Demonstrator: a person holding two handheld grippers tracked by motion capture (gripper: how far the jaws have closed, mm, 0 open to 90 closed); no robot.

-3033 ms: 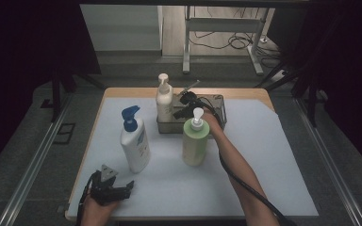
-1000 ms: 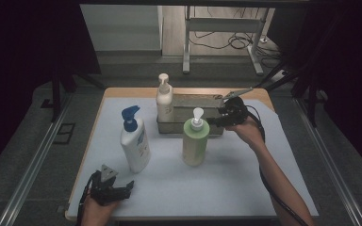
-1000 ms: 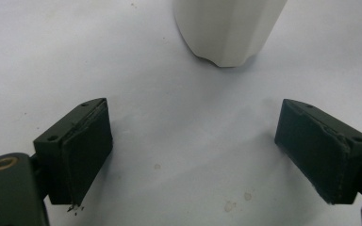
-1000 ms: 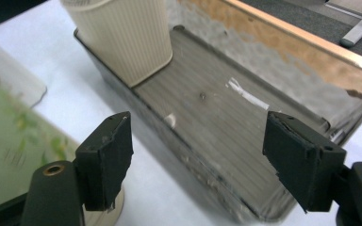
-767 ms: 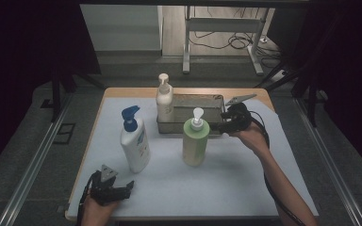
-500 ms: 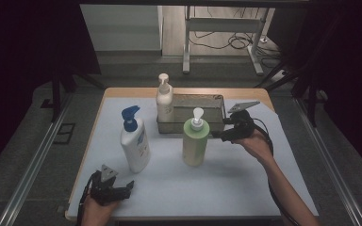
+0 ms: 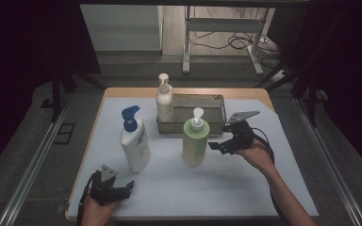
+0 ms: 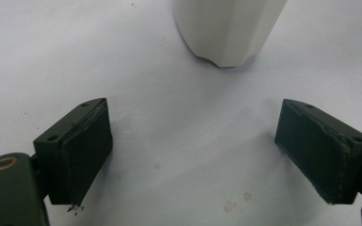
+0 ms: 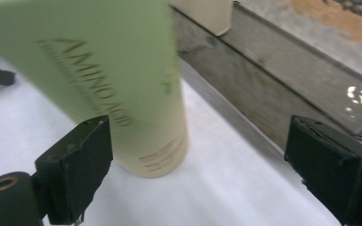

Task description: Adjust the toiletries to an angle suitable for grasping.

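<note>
Tray (image 7: 217, 101) just behind green bottle (image 7: 194, 146).

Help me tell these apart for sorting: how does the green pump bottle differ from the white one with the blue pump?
The green bottle has a pale green body and white pump; the white bottle has a white body and blue pump. The green bottle stands just in front of the metal tray, near the right gripper; the white bottle stands further left, closer to the left gripper. Both stand upright on the white table cover.

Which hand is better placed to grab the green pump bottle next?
Right. The right tongs stand open beside the green pump bottle, which looms close in the right gripper view. The left tongs sit at the near table edge, closer to the blue-pump bottle.
</note>
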